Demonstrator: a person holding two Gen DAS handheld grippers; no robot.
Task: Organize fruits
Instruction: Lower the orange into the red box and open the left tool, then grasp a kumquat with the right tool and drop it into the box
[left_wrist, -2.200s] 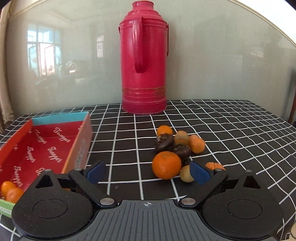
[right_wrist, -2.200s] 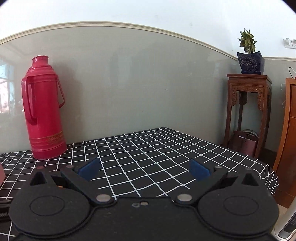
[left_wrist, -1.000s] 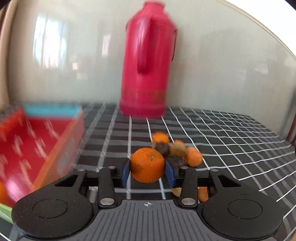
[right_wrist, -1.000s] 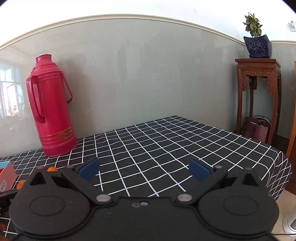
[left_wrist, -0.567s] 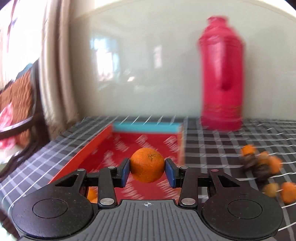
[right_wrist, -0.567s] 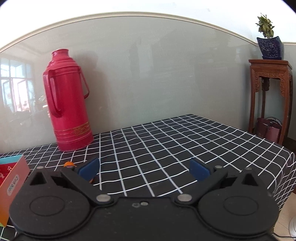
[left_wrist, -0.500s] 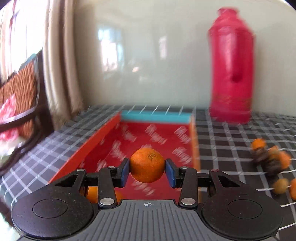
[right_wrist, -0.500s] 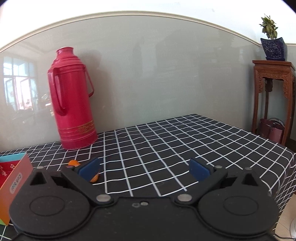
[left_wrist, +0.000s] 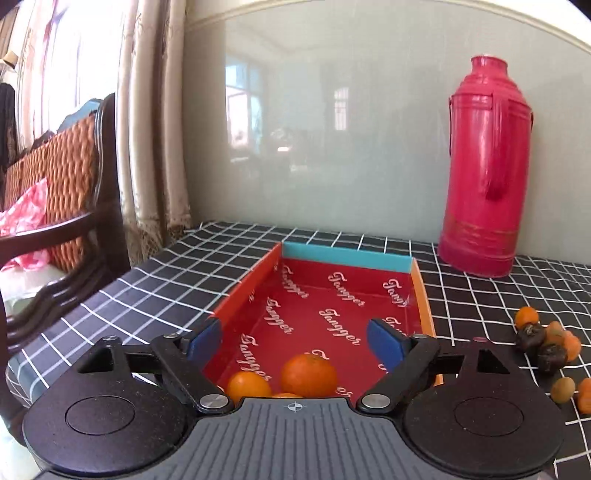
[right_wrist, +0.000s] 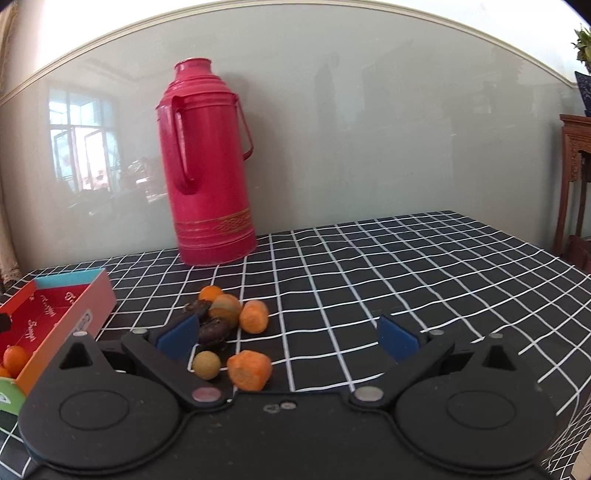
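While our left gripper (left_wrist: 295, 341) hangs with its blue pads spread apart and nothing between them, we see the large orange (left_wrist: 308, 374) lying in the near end of the red box (left_wrist: 371, 257). Farther right, our right gripper (right_wrist: 288, 338) is also spread wide above the loose fruit pile (right_wrist: 225, 317), with the red thermos (right_wrist: 207, 166) beyond.

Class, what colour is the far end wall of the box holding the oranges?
Turquoise blue; the far end wall shows best in the left wrist view.
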